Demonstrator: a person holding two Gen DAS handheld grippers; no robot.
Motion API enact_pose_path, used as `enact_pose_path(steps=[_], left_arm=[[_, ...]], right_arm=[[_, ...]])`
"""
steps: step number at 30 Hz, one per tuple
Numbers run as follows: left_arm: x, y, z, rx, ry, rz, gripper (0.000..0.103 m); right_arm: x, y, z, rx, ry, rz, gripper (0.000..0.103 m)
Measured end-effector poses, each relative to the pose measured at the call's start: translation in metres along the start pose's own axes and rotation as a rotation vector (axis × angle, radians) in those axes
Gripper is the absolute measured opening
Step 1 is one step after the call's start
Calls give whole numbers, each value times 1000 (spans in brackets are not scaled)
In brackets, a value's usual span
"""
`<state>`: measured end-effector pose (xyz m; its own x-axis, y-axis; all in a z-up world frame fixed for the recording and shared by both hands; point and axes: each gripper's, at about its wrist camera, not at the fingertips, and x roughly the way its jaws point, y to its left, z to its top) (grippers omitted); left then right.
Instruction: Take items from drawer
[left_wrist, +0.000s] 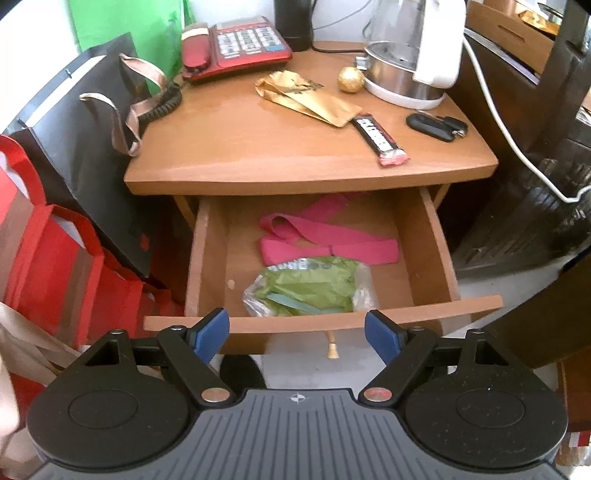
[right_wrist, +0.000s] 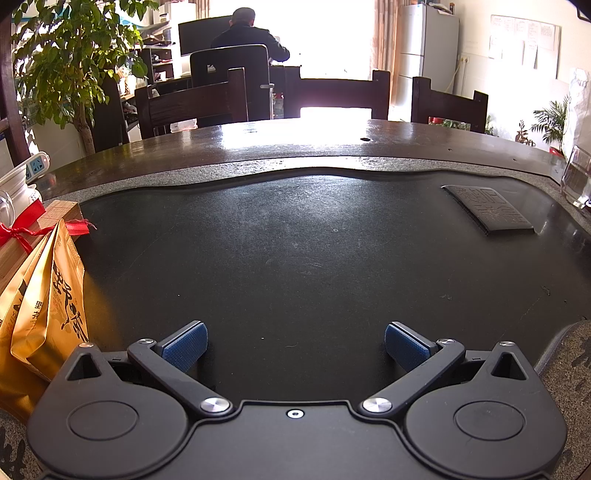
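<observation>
The drawer (left_wrist: 436, 243) is being seen pulled out under the wooden side table (left_wrist: 258, 147), w/ two items lying on its floor: a pink strap (left_wrist: 325, 245) toward the back & a green bag in clear plastic (left_wrist: 310, 286) nearer the front panel, the two touching/overlapping at the bag's rear edge. The left gripper (left_wrist: 297, 330) is being held above the drawer front, jaws spread wide, nothing btwn them. The right gripper (right_wrist: 295, 345) is being held over a dark tea tray (right_wrist: 295, 240) elsewhere, also spread apart & empty.

Handling, as judged: both items are being taken as light & limp. The bag's film is prob. slippery & crinkly, so a pinch on a bunched fold near its middle is being favoured over an edge. The strap is soft fabric, likely to dangle; a grip where its layers cross is being preferred, w/ care that it isn't dragged along w/ the bag
</observation>
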<state>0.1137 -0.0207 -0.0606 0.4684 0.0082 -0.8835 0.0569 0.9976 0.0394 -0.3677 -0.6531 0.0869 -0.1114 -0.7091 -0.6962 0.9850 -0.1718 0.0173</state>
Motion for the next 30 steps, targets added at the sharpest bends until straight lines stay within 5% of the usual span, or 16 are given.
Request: enact_pose_path(steps=[9,24,30], left_arm=[[-16,13,-3,-23,-32,59,84],[-77,-1,-5,33,-136,-15,84],[-123,7,-12,41,-223,16,84]], right_arm=[[0,0,0,0,0,0,103],[0,0,0,0,0,0,103],[0,0,0,0,0,0,103]])
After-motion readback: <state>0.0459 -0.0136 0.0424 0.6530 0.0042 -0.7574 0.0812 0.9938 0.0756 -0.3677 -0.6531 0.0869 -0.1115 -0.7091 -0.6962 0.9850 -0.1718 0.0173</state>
